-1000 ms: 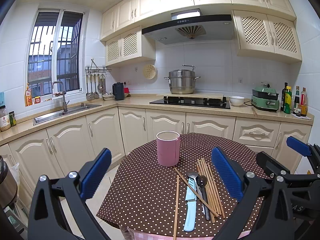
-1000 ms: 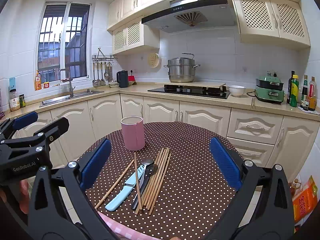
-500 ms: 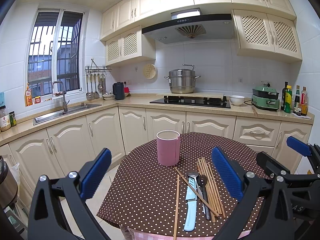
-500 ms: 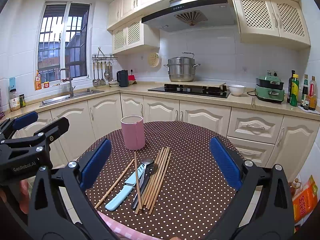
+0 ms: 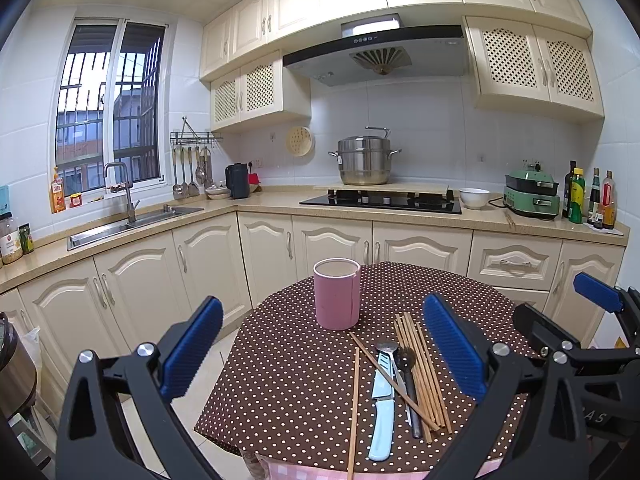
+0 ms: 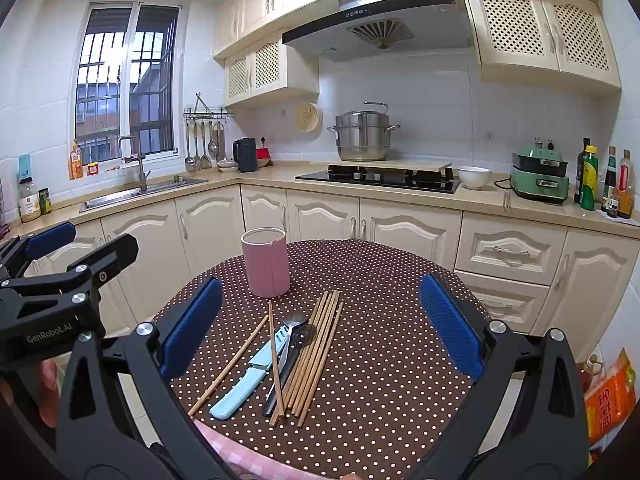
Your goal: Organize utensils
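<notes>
Before the first pick: hazards in a tangled utensil pile

Nearest the viewer, the left tongs [image 5: 320, 356] and right tongs [image 6: 320, 334] hang above the near edge of the table [image 6: 384, 360], both spread wide and holding nothing. Each pair of blue pads [image 6: 192, 328] frames the pile without touching it.

Just beyond, the utensils lie loose on the dotted cloth. A blue knife [image 6: 250, 378] rests nearest the edge, its handle end close to the drop. A dark spoon [image 6: 294, 354] lies beside it, touching it. One chopstick [image 6: 275, 360] crosses over the knife; another stray stick [image 6: 230, 364] lies apart to the left. The main chopstick bundle [image 6: 316, 354] fans out just right of the spoon.

Likely failures, judged from this layout:
- Closing on the crossed stick may drag the knife with it, or nudge the knife off the near edge.
- Thin round sticks offer little to pinch; a flat approach could roll them or scatter the bundle.
- Taking several sticks at once risks one slipping out in transit.

Farther back stands the pink cup [image 6: 266, 266], upright, open, apparently empty, and presumably the destination. It looks tall and narrow, so a stick or the tongs striking its rim sideways could tip it. Long sticks entered at a slant may catch the rim.
</notes>
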Demonstrator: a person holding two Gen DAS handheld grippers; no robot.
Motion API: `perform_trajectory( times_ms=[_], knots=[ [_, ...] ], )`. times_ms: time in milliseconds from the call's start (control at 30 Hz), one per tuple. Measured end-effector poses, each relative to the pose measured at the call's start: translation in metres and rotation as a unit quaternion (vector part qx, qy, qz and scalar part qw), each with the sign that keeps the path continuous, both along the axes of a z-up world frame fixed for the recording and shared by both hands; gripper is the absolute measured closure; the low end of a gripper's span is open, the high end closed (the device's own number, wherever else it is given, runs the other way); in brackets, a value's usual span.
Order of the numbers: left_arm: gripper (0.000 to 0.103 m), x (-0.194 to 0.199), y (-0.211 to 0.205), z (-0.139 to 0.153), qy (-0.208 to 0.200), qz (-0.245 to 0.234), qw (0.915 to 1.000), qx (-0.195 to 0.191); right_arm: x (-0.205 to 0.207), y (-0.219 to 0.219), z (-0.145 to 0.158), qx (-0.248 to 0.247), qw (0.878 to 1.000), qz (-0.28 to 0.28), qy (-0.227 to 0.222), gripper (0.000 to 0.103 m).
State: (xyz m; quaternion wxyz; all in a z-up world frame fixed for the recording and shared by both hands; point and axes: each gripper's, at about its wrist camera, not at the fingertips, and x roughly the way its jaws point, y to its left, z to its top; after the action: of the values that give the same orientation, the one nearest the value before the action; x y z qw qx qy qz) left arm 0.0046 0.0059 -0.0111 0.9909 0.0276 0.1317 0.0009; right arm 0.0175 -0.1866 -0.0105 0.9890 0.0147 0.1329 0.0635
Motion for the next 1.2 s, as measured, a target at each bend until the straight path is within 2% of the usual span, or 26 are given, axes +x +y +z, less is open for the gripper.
perform_trajectory(
  times_ms=[1200],
  knots=[
    [0.005,-0.0005,0.0005,-0.0038,0.004,0.002,1.0,0.003,-0.0005,0.0032,-0.004,0.0,1.0,0.0,0.005,0.006]
  ],
)
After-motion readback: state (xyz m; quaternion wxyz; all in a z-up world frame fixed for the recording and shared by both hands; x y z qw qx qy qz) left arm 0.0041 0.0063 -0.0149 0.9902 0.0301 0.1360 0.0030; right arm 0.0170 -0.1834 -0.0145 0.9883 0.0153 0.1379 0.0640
